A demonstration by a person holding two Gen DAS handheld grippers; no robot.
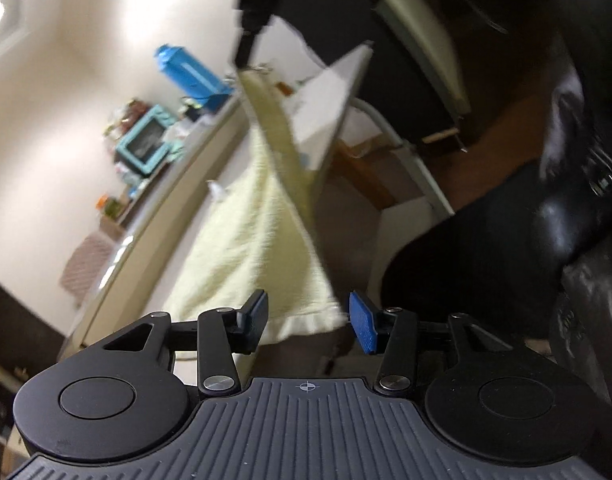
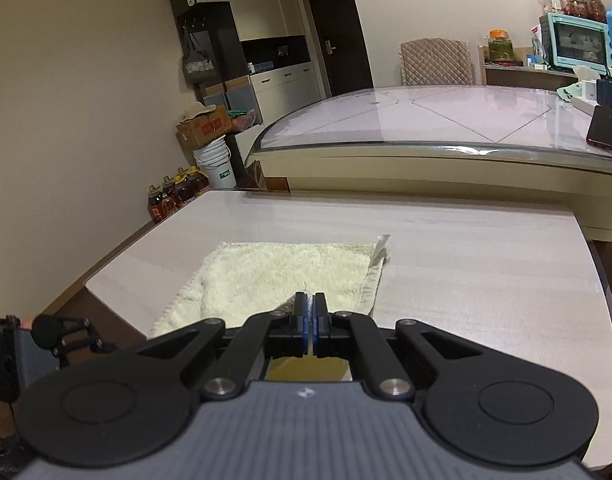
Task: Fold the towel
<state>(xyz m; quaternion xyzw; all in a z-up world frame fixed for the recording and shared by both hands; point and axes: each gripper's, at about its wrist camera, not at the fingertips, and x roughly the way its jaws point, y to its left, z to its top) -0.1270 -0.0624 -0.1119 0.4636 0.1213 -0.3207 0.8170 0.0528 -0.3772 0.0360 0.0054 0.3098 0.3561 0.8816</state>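
Note:
A pale yellow towel (image 2: pixel 282 276) lies on the light wooden table (image 2: pixel 486 280), with its near corner lifted. My right gripper (image 2: pixel 310 304) is shut on that corner. The left wrist view is blurred and tilted. In it the towel (image 1: pixel 246 232) rises in a strip to the dark right gripper (image 1: pixel 244 60) above. My left gripper (image 1: pixel 308 322) stands with its blue pads apart at the towel's near hem. The hem lies between the pads and they do not press on it. In the right wrist view the left gripper (image 2: pixel 74 336) sits low beyond the table's left edge.
A long glass-topped counter (image 2: pixel 426 120) stands behind the table, with a phone (image 2: pixel 605 130), a teal oven (image 2: pixel 576 46) and a blue jug (image 1: pixel 186 70) at its right end. Boxes, a white bucket (image 2: pixel 216 164) and bottles (image 2: pixel 174 196) line the left wall. A person's dark clothing (image 1: pixel 486 260) fills the right of the left wrist view.

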